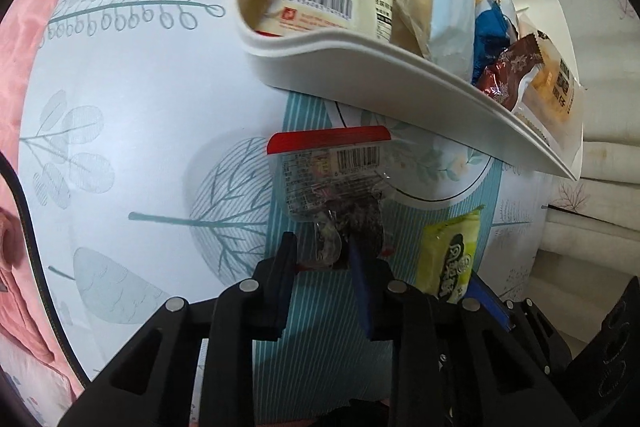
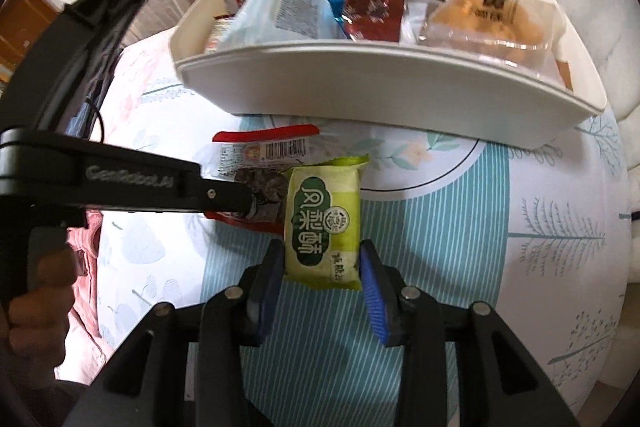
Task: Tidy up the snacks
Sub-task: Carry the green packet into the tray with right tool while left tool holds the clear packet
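With both snacks gripped: left gripper (image 1: 324, 259) pinches the clear packet (image 1: 332, 183); right gripper (image 2: 320, 263) clamps the green packet (image 2: 324, 223). Bin (image 2: 360, 83) just ahead. Lift over its rim before releasing.

The left gripper's arm (image 2: 132, 183) reads "GenRobot.AI". The green snack packet (image 2: 324, 223) bears large Chinese characters, "凤梨酥". Barcodes on the red-edged clear packet (image 1: 328, 163) are too small to read.
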The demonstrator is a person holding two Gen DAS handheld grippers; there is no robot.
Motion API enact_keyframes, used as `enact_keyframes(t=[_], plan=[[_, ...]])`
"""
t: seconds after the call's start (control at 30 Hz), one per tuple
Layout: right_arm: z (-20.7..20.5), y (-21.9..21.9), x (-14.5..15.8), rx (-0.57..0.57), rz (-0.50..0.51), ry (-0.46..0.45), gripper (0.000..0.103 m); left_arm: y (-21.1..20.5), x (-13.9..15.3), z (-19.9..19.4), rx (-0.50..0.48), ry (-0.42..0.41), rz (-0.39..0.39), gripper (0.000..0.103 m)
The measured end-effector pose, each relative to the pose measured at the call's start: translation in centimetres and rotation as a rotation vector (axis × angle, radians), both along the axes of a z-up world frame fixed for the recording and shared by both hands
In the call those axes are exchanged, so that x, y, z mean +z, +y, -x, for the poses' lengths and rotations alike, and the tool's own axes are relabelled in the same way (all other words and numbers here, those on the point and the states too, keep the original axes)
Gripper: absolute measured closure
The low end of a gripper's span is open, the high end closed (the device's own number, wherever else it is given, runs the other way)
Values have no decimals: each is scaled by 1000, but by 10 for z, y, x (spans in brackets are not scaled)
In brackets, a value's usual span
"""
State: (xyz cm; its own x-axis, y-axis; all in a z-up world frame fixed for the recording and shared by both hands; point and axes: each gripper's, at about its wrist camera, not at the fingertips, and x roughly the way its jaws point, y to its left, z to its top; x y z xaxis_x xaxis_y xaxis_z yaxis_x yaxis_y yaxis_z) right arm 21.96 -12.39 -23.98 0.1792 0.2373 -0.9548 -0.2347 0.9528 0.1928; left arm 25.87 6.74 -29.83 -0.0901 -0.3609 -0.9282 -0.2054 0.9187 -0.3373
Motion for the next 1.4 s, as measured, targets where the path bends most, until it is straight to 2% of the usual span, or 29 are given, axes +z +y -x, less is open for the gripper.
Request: enact_keyframes(t=[0.03,0.07,0.13,0.17,0.53,0.63,0.87,1.1,1.33,1.4], plan=[[0,0,3,10,-4,0,65,6,2,1,6,4,-1,80],[1,0,6,24,-9,-1,65,9,4,2,15,8,-1,87],[-1,3,12,56,-20,-6,65,15,8,7,36,18,11,88],[-8,7,15,69,-26,-7,65,20,12,9,41,21,8,101],[-17,5,41,271,-99,-60,65,41,47,29,188,-13,-60,100],[-14,1,45,304,-110,-69,65,41,47,35,232,-10,-83,92],[-13,-23,53,353,-121,-107,65,12,36,35,249,-36,-164,45],[-17,-61,56,329,-132,-109,65,1,13,26,289,0,-233,42],[-23,-82,60,329,-158,-105,65,-5,4,20,298,15,-289,42],[-24,-83,62,333,-167,-105,65,-11,1,18,296,22,-287,49]])
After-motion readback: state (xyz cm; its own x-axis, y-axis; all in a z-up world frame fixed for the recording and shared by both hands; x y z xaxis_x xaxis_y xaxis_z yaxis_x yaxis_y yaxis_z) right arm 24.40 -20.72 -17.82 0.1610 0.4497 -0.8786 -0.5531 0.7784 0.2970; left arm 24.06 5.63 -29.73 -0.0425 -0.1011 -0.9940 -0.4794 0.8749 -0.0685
